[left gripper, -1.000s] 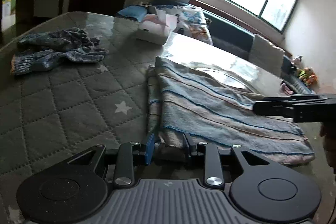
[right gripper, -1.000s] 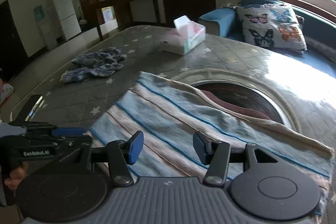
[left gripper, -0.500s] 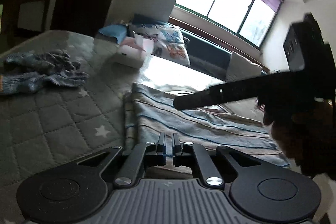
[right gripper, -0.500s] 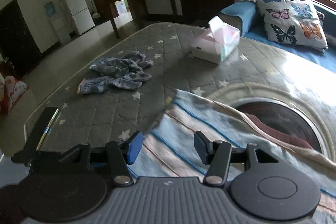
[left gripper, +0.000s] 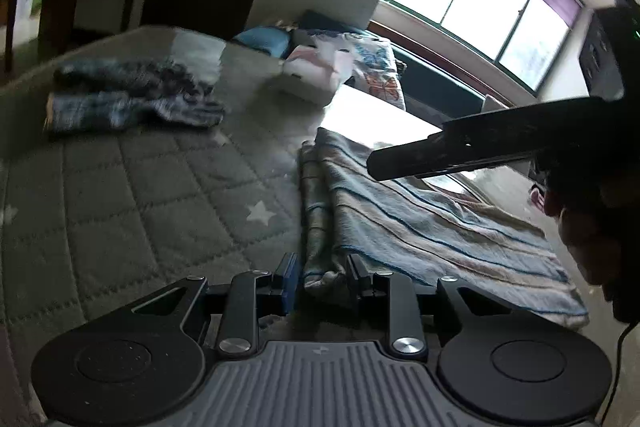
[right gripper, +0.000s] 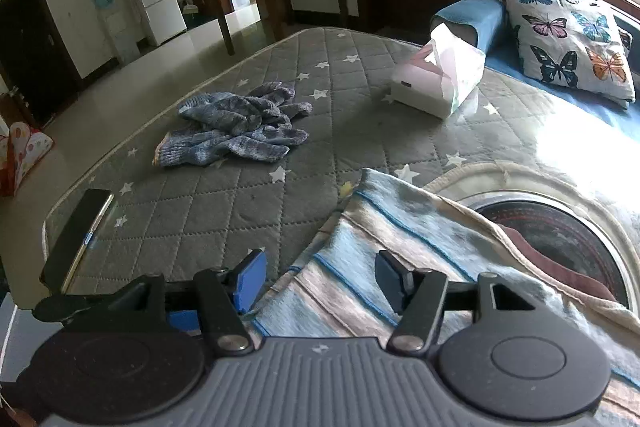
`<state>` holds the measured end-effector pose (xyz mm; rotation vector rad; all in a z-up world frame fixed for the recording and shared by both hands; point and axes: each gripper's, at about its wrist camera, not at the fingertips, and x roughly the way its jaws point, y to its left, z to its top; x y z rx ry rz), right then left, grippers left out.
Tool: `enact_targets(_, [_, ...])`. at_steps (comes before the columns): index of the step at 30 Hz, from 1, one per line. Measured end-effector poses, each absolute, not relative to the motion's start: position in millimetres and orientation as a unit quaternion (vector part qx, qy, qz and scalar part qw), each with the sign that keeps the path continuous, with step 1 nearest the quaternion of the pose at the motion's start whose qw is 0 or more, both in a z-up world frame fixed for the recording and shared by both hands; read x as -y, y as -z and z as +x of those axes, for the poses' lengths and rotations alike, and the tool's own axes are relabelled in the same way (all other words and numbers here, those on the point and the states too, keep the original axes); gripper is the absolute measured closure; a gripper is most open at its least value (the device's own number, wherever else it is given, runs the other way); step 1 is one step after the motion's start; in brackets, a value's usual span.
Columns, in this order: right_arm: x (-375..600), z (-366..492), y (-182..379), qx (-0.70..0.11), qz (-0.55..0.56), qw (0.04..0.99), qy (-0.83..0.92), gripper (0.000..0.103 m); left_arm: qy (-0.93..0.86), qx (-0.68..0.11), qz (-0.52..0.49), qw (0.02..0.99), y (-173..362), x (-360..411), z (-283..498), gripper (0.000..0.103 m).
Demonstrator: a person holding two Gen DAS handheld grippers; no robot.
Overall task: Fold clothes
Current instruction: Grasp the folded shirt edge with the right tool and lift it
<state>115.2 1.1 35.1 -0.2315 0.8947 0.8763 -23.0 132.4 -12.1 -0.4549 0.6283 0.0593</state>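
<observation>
A striped blue-and-beige towel [left gripper: 420,223] lies folded on the grey quilted table cover [left gripper: 160,195]. Its near left corner [left gripper: 320,273] sits between the fingers of my left gripper [left gripper: 322,275], whose jaws are opening with the pads off the cloth. My right gripper [right gripper: 320,279] hovers over the towel's left edge [right gripper: 360,251], its jaws opening with nothing pinched. In the left wrist view the right gripper [left gripper: 384,161] reaches in from the right above the towel, held by a hand [left gripper: 584,231].
A pile of blue knit gloves [right gripper: 236,131] lies at the far left of the cover. A tissue box [right gripper: 436,83] stands behind it, with a butterfly pillow [right gripper: 572,43] beyond. A round recess [right gripper: 560,231] lies under the towel's right side. A dark flat phone-like object [right gripper: 76,227] sits at the corner.
My left gripper closed half a second ago and now stands apart around the towel corner. My right gripper moved left across the towel to its left edge and opened a little wider.
</observation>
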Motion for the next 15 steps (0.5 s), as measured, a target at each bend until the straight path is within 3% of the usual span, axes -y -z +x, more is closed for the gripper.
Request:
enact_targets(10, [-15.6, 116.3, -24.2, -0.436, -0.115, 0.793, -0.409, 0.039, -0.004, -0.326, -0.274, 0.905, 21.3, -140.0, -20.0, 0.071])
enact_targets(13, [-20.1, 115.2, -21.6, -0.438, -0.119, 0.792, -0.409, 0.039, 0.010, -0.325, -0.287, 0.901, 22.0, -140.8, -18.2, 0.074])
enact_targets(15, [-23.3, 114.4, -20.4, -0.438, -0.126, 0.793, -0.405, 0.039, 0.018, -0.320, -0.288, 0.902, 20.5, -139.5, -18.3, 0.083])
